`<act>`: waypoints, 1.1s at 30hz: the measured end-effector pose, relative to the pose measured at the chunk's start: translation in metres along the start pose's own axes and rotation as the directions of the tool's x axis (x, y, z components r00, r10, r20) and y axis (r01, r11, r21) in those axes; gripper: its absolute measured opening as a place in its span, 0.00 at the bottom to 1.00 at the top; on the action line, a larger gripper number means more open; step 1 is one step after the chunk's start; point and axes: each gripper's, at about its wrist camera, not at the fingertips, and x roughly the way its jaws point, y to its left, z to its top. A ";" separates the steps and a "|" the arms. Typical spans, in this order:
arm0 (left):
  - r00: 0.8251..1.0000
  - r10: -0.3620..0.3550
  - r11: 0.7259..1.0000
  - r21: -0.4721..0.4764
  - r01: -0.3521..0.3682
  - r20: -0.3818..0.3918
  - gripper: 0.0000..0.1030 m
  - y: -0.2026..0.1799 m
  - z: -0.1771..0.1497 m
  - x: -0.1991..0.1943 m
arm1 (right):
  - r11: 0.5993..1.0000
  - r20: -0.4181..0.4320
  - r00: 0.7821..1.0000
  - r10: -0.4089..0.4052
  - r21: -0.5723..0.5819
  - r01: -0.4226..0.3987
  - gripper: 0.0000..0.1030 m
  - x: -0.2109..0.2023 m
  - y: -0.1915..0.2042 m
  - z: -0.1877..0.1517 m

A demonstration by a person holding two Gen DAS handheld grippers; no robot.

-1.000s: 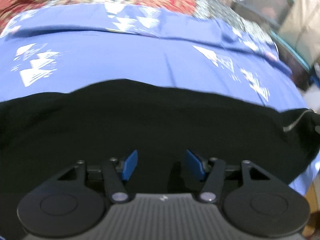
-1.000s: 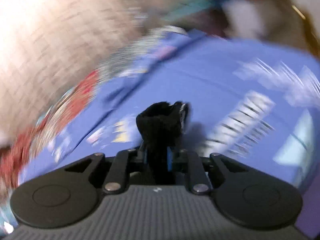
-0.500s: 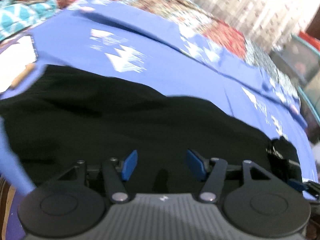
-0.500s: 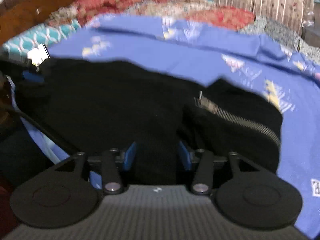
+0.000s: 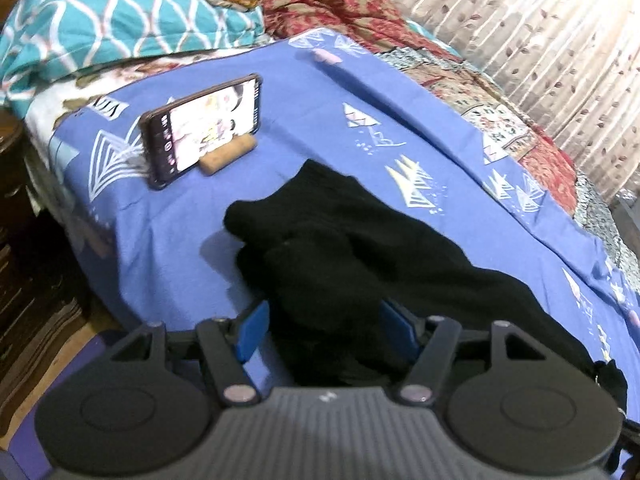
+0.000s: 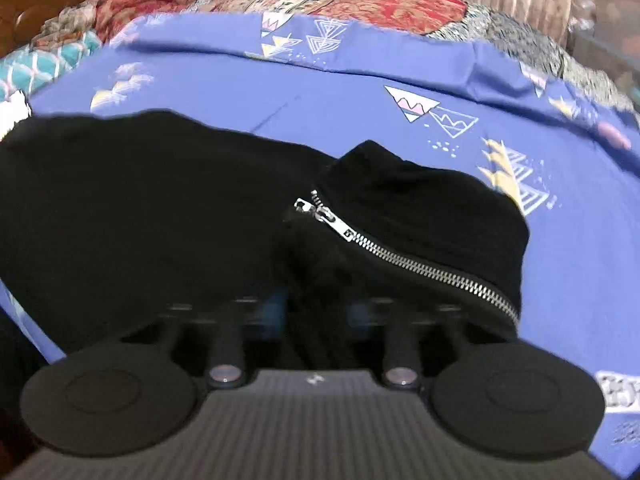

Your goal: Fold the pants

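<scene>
**Black pants on a blue bed sheet**

The black pants [image 5: 360,240] lie on a bed covered with a blue sheet [image 5: 168,240] that has white triangle shapes on it. In the right wrist view the pants [image 6: 140,208] stretch across the near side of the sheet [image 6: 360,92], and a silver zipper [image 6: 400,256] shows on a folded-up part.

The left gripper [image 5: 324,330] has its blue pads [image 5: 252,330] spread apart and still opening, with black cloth between them but not pinched. The right gripper [image 6: 316,316] is blurry and closing, with black cloth between its pads.

A phone [image 5: 204,132] leans on a small wooden stand [image 5: 228,152] on the sheet. Behind it lie a teal patterned pillow [image 5: 120,20] and a red flowery blanket [image 5: 340,4]. A curtain with leaves [image 5: 540,28] hangs at the back.
</scene>
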 end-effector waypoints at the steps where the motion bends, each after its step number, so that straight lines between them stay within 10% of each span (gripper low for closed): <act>1: 1.000 0.000 1.000 -0.003 0.000 -0.003 0.60 0.003 0.000 0.001 | 1.000 0.016 1.000 0.000 0.022 -0.001 0.17 -0.008 0.001 0.003; 5: 1.000 -0.002 1.000 -0.016 0.002 -0.010 0.66 0.008 -0.003 0.005 | 0.996 0.072 0.996 0.058 -0.074 -0.053 0.17 -0.046 0.021 0.005; 10: 0.999 -0.021 0.998 -0.068 0.019 -0.038 0.82 0.017 -0.006 0.015 | 0.982 -0.086 0.995 0.049 -0.176 -0.063 0.36 -0.026 0.043 -0.015; 14: 0.997 -0.073 0.990 -0.121 0.068 -0.039 0.91 0.029 -0.007 0.020 | 0.988 0.043 0.989 0.138 -0.072 -0.135 0.59 -0.059 0.040 0.008; 18: 0.989 -0.140 0.971 -0.200 0.131 -0.036 0.93 0.040 -0.002 0.031 | 0.966 0.123 0.958 0.258 0.003 -0.260 0.59 -0.067 0.056 0.043; 26: 0.989 -0.146 0.962 -0.237 0.137 -0.023 0.91 0.051 0.006 0.053 | 0.800 -0.018 0.816 0.577 0.215 -0.561 0.16 0.033 0.163 0.108; 30: 0.989 -0.148 0.958 -0.247 0.147 0.013 0.65 0.052 0.006 0.055 | 0.731 -0.124 0.740 0.661 0.329 -0.598 0.14 0.080 0.227 0.126; 33: 0.988 -0.156 0.957 -0.244 0.155 0.016 0.40 0.049 0.006 0.058 | 0.733 -0.206 0.725 0.657 0.397 -0.552 0.14 0.106 0.259 0.127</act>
